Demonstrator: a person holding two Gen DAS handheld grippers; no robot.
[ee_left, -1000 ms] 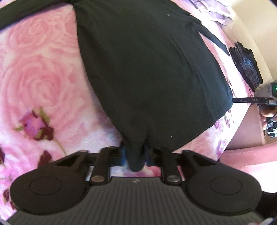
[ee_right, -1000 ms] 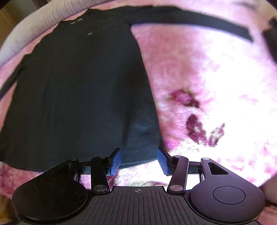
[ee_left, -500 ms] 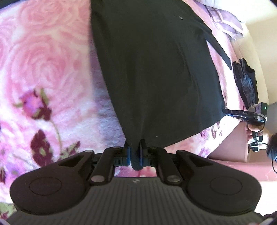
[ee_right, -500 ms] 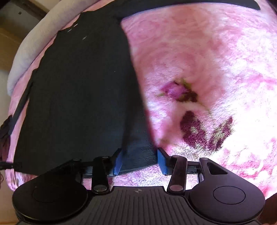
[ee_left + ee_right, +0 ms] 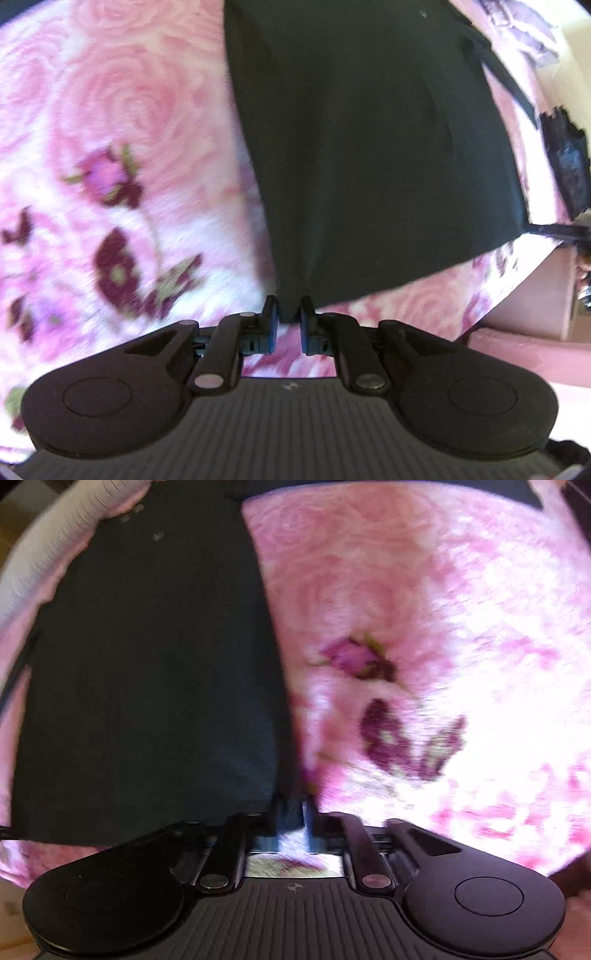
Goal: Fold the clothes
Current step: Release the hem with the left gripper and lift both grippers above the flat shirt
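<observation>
A black long-sleeved shirt lies flat on a pink rose-patterned blanket. My left gripper points down and is shut on one bottom corner of the hem, a pinch of black cloth between its blue pads. In the right wrist view the shirt fills the left half. My right gripper stands at the other hem corner with dark cloth between its narrow jaws. The jaws are opening, and the picture is blurred there. One sleeve runs off to the side.
Another dark garment lies near the blanket's far right edge, where the bed ends. A pale ribbed cushion borders the shirt's collar end. The pink blanket spreads to the right of the shirt.
My right jaws, wide apart around the hem corner before, have come in on the cloth. The left gripper has kept its pinch and rolled a little, and the shirt now hangs straighter from it.
</observation>
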